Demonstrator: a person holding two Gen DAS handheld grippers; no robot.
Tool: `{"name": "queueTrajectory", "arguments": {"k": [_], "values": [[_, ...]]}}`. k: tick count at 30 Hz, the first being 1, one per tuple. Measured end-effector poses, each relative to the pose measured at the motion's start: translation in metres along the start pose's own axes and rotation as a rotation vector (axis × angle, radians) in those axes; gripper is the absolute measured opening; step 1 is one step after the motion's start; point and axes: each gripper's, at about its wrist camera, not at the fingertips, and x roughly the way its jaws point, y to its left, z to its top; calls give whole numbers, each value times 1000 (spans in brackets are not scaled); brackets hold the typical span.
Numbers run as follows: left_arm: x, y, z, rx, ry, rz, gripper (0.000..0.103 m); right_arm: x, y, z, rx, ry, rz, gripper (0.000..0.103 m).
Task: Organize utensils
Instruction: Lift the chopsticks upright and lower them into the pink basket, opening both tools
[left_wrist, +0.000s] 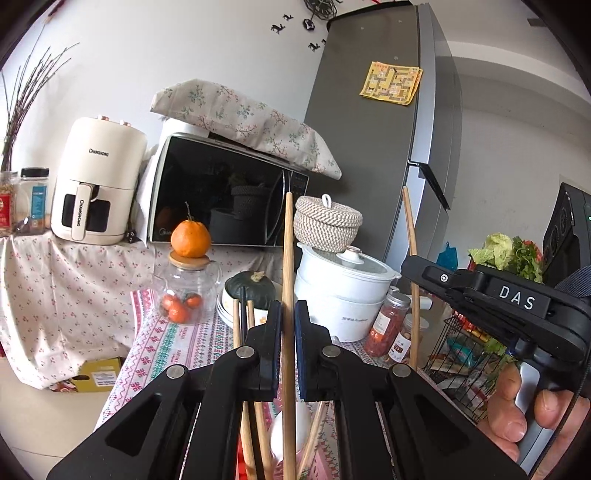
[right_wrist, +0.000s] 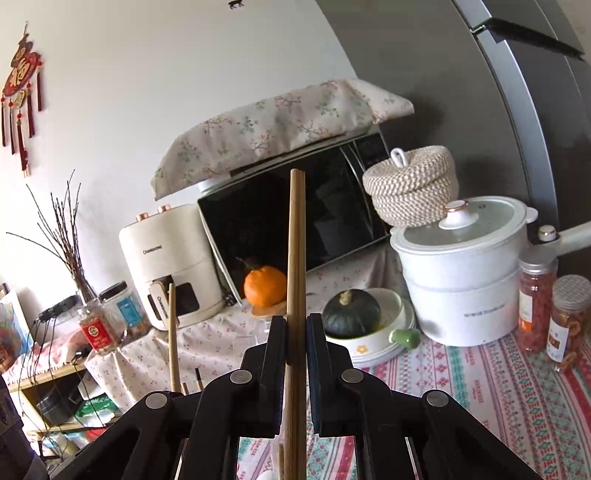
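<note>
Left tongs (left_wrist: 289, 317): mine, jaws pinching one pale wooden chopstick (left_wrist: 287, 280) that stands upright between the pads and rises well above the tips.
Right tongs (right_wrist: 296, 328): mine, jaws pressed onto a darker wooden chopstick pair (right_wrist: 296, 258), upright; it looks like two sticks side by side, though I cannot be sure from this angle.
Right tongs seen from the left camera (left_wrist: 491, 291): to the right of my left tongs, its sticks (left_wrist: 410, 266) leaning slightly; my right hand (left_wrist: 524, 417) grips the handle.
Loose chopsticks (left_wrist: 243, 325): several, light and one dark, standing just left of and below my left tongs, apparently in a white holder (left_wrist: 291, 424) that is mostly hidden.
Desk (right_wrist: 480, 387): beyond both tongs, under a patterned pink and teal cloth.
White pot (right_wrist: 461, 269): ahead and right of the right tongs, glass lid on.
Woven basket (right_wrist: 412, 184): behind the pot, lidded.
Green squash (right_wrist: 351, 312): in a white dish just right of the right tongs' tips.
Orange (left_wrist: 190, 238): on a glass jar's wooden lid, left of the left tongs.
Microwave (left_wrist: 225, 192): further back, cloth draped on top.
Air fryer (left_wrist: 98, 181): far left.
Fridge (left_wrist: 376, 147): behind, right.
</note>
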Motion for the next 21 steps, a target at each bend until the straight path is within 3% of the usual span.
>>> {"name": "queueTrajectory", "arguments": {"k": [10,17,21], "values": [[-1,2,2,-11,-60,26,7,1,21,-9,-69,-21,10,9],[5,-4,-15,34,59,12,7,4,23,-16,-67,-15,16,9],[17,-3,-24,58,196,16,7,4,23,-20,-44,-30,10,9]]}}
